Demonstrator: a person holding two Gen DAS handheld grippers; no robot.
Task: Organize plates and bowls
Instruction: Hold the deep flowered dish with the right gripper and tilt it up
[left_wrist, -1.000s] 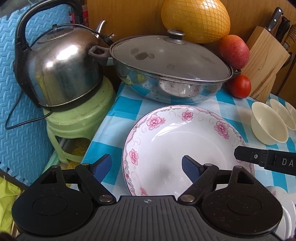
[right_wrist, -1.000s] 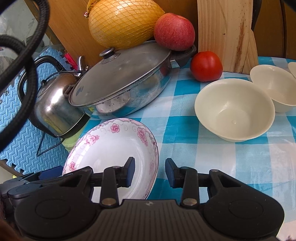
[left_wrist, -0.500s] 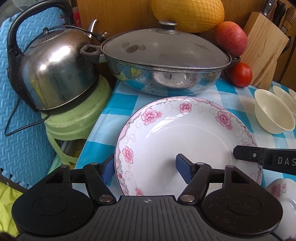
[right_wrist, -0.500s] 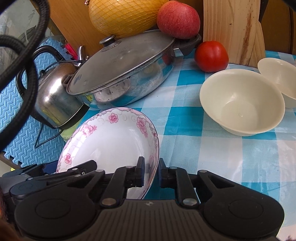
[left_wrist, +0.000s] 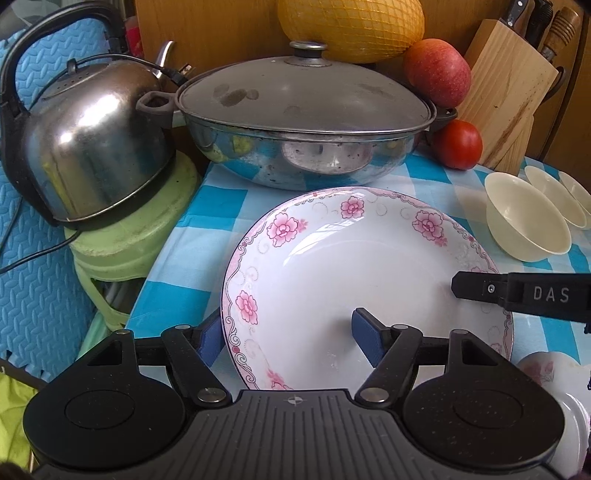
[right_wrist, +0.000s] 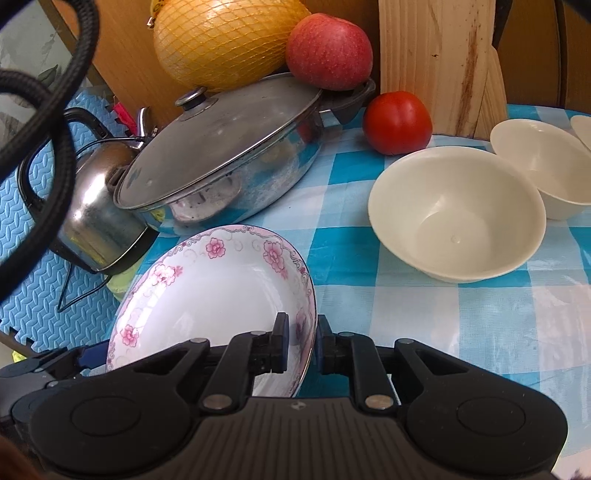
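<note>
A white plate with pink flowers lies on the blue checked tablecloth. My left gripper is open, its fingers either side of the plate's near left rim. My right gripper is shut on the plate's right rim, one finger inside, one outside; its finger shows over the plate in the left wrist view. Cream bowls stand in a row to the right. Another flowered dish shows at the lower right of the left wrist view.
A lidded steel pan stands behind the plate, with a netted pomelo, an apple, a tomato and a wooden knife block. A kettle sits on a green stool off the table's left edge.
My right gripper has closed from open onto the plate's right rim. My left gripper has moved forward, so its fingers now straddle the plate's left rim.
</note>
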